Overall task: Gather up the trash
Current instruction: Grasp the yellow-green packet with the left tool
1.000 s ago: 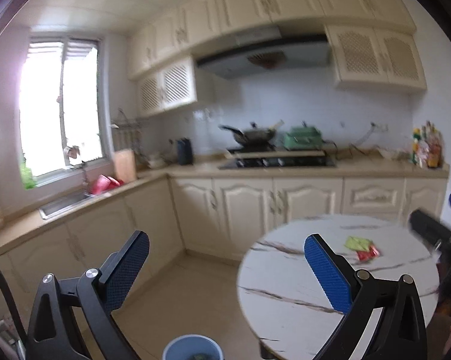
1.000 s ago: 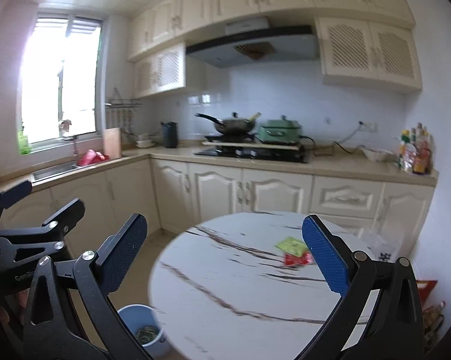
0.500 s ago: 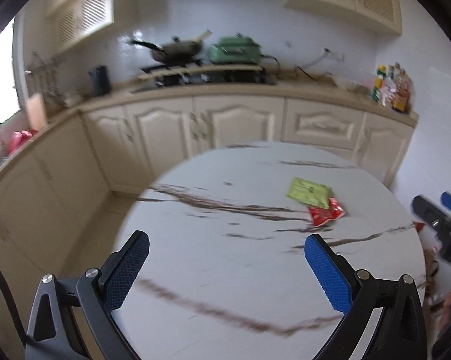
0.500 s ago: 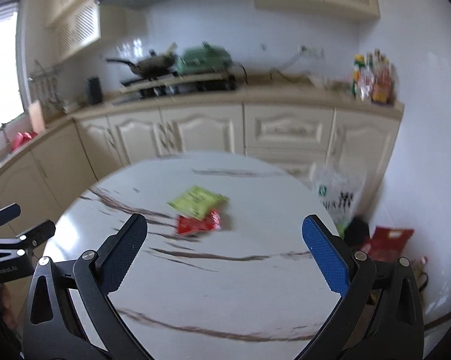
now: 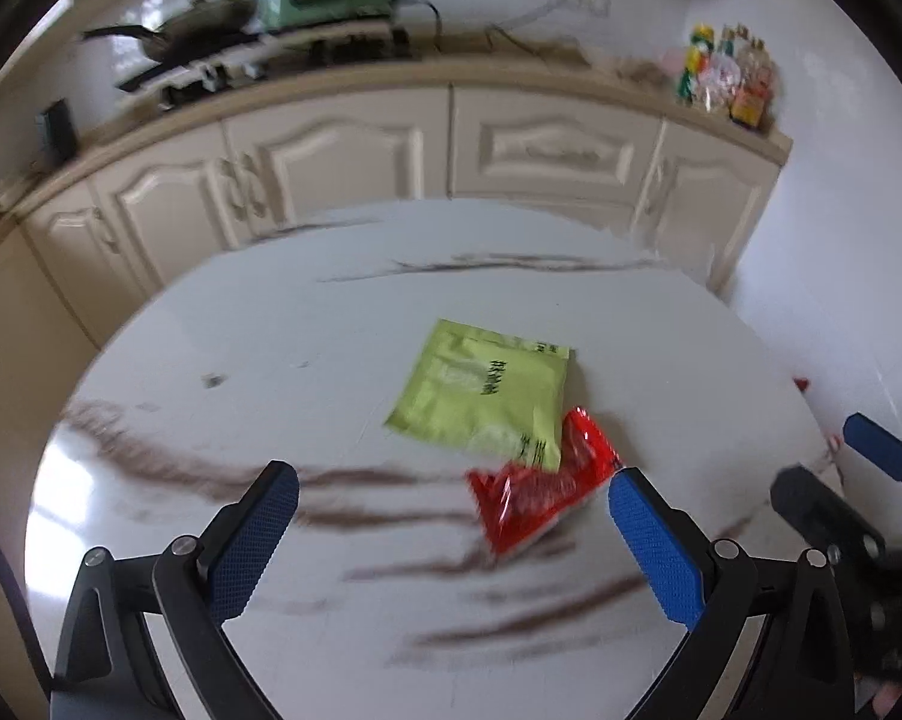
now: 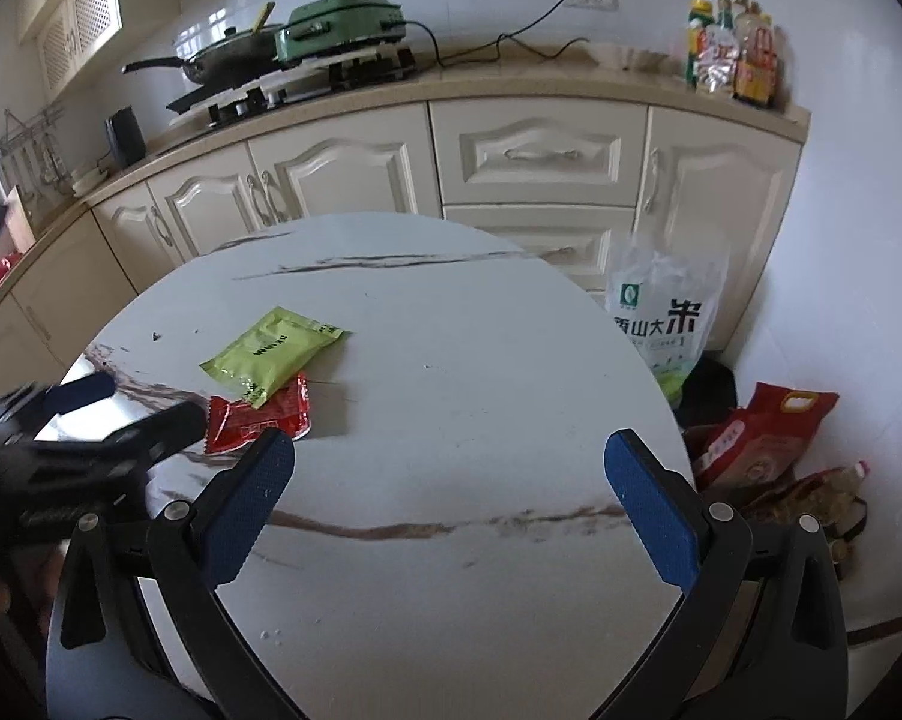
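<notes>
A green snack packet (image 5: 484,393) lies on the round white marble table (image 5: 306,360), with a red wrapper (image 5: 538,489) partly under its near edge. Both also show in the right wrist view, the green packet (image 6: 270,354) and the red wrapper (image 6: 258,420). My left gripper (image 5: 451,507) is open and empty, above the table just short of the red wrapper. My right gripper (image 6: 451,471) is open and empty over the table's right half, to the right of the wrappers. The left gripper shows at the left edge of the right wrist view (image 6: 90,420).
Cream cabinets (image 6: 541,150) run behind the table, with a wok (image 6: 222,60) and green cooker (image 6: 342,15) on the hob and bottles (image 6: 733,57) at the counter's right end. A white rice bag (image 6: 661,318) and red bags (image 6: 757,438) stand on the floor to the table's right.
Both grippers have swung right and tilted down from the kitchen wall toward the table. The wrappers have come much closer, and the blue bin on the floor has left view.
</notes>
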Demonstrator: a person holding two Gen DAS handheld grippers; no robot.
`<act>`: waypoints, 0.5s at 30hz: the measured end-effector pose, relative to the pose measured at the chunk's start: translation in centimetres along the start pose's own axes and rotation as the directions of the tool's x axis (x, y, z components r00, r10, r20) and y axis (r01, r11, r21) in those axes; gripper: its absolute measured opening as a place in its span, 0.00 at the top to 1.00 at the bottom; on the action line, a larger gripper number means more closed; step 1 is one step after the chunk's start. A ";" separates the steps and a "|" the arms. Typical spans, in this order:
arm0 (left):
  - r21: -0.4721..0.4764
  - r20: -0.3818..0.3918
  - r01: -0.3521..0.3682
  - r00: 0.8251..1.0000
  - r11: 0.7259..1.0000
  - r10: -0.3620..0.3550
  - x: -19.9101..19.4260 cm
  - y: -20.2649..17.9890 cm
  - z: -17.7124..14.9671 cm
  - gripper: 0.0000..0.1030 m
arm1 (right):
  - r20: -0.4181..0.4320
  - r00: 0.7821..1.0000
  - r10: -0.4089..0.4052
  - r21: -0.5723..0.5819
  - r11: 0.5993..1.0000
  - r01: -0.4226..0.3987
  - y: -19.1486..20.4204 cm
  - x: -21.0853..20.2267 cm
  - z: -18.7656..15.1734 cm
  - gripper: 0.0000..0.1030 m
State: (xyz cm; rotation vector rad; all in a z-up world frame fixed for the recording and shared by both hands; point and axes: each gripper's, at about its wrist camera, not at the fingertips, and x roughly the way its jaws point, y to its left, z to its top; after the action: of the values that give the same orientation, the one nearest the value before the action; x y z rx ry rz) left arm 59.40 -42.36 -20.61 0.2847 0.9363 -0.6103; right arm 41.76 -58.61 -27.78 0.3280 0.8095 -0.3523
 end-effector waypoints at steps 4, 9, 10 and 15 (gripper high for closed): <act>-0.002 -0.027 -0.027 0.999 1.000 0.027 1.9 1.1 2.7 0.02 | -0.027 1.000 0.006 0.005 1.000 -0.006 -0.2 1.8 0.2 0.00; 0.039 -0.080 -0.002 0.997 0.999 0.006 4.3 1.0 5.4 0.02 | -0.065 0.998 -0.006 0.008 1.000 0.007 -0.4 4.3 0.6 0.00; 0.051 -0.087 -0.010 0.996 0.999 0.014 4.9 1.1 6.0 0.02 | -0.079 0.997 -0.013 0.006 1.000 0.013 -0.3 4.9 0.7 0.00; 0.038 -0.086 -0.018 0.996 0.999 0.022 6.3 1.8 6.4 0.02 | -0.112 0.993 -0.027 -0.013 1.000 0.025 0.0 6.5 1.2 0.00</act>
State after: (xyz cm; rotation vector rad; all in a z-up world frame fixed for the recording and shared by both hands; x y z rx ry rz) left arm 67.56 -46.30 -22.20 0.3556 1.0054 -0.6011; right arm 46.65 -60.30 -31.90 0.3290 0.9262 -0.3558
